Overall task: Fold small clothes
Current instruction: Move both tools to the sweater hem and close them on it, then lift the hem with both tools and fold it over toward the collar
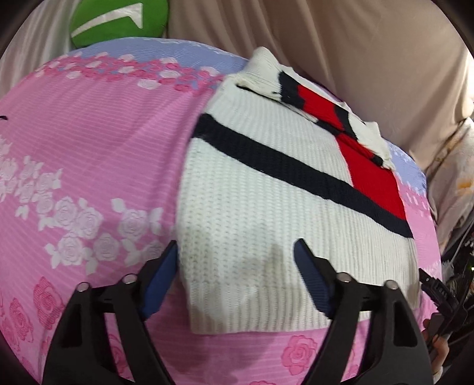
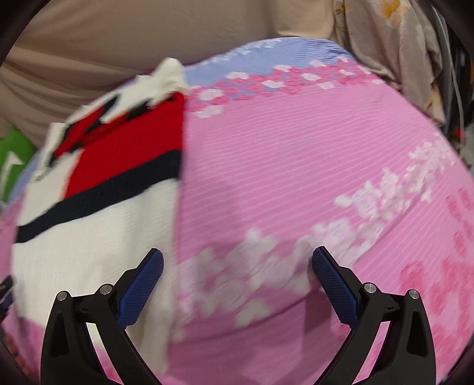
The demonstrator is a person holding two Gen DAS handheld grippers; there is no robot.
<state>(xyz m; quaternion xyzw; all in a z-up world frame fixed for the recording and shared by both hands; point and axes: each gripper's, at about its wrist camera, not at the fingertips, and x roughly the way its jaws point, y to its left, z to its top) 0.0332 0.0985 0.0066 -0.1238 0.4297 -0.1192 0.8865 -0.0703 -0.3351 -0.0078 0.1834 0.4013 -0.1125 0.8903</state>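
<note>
A small white knit sweater (image 1: 266, 207) with a dark navy stripe and a red panel lies folded flat on the pink rose-print sheet (image 1: 89, 142). My left gripper (image 1: 235, 245) is open just above the sweater's near left corner. Its left pad sits outside the sweater's left edge and its right pad over the white knit, with no visible pinch. In the blurred right wrist view the same sweater (image 2: 97, 207) fills the left side. My right gripper (image 2: 237, 253) is open over the bare sheet (image 2: 296, 163) beside the sweater's right edge, its left finger (image 2: 142, 284) overlapping the white knit.
A green cushion with white marks (image 1: 118, 20) lies beyond the sheet's far left edge. Beige fabric (image 1: 340, 44) backs the bed. A pale floral cloth (image 2: 394, 44) and dark gear (image 1: 456, 284) sit off the right side.
</note>
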